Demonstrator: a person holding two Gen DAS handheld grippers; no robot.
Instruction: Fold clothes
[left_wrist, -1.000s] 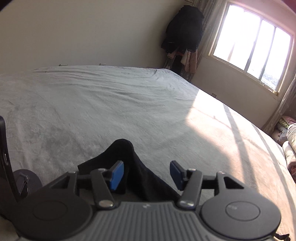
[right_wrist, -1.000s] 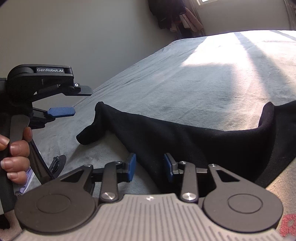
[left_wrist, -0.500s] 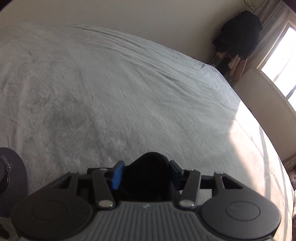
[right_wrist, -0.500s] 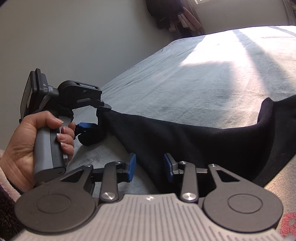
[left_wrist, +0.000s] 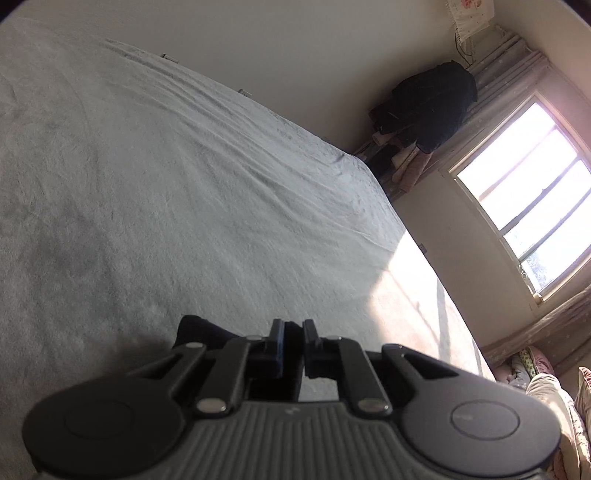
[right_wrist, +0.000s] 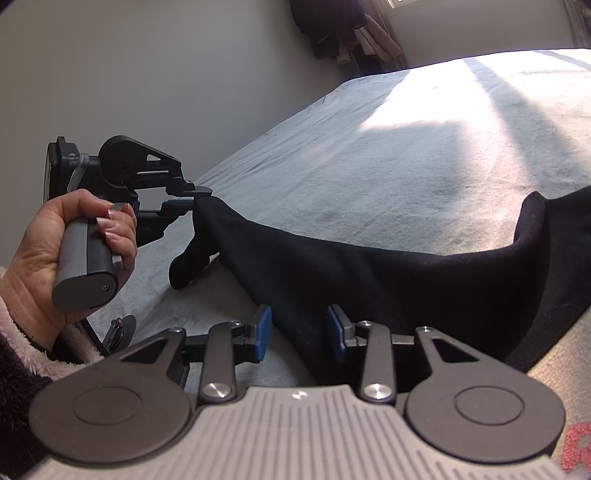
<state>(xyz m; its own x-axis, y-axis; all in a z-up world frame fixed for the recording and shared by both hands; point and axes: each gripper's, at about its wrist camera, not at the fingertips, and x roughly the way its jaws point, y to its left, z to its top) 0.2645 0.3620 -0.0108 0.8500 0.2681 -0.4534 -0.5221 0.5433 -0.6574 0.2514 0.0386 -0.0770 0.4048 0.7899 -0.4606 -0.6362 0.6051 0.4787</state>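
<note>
In the left wrist view the left gripper (left_wrist: 291, 338) has its jaws closing on a corner of the black garment (left_wrist: 201, 330), a thin fold of dark cloth already pinched between the pads; only that small bunch shows, lying at the near edge of the grey bed cover (left_wrist: 184, 184). The risk, as I judge it, is a shallow bite: with so little fabric between the pads, a pull along the cover could slip the corner free or drag up the cover's pile with it. This view alone shows the window (left_wrist: 524, 221) and the dark clothes hanging (left_wrist: 428, 107) beside it, beyond the far end of the cover. In the right wrist view the right gripper (right_wrist: 298, 334) stands part open with the garment's near edge between its blue pads, not visibly squeezed; if the left side lifts first, the cloth may slide out here and the fold go askew. Only this view shows the garment's full spread across the cover and the person's hand (right_wrist: 66, 236) clenched on the left handle.
</note>
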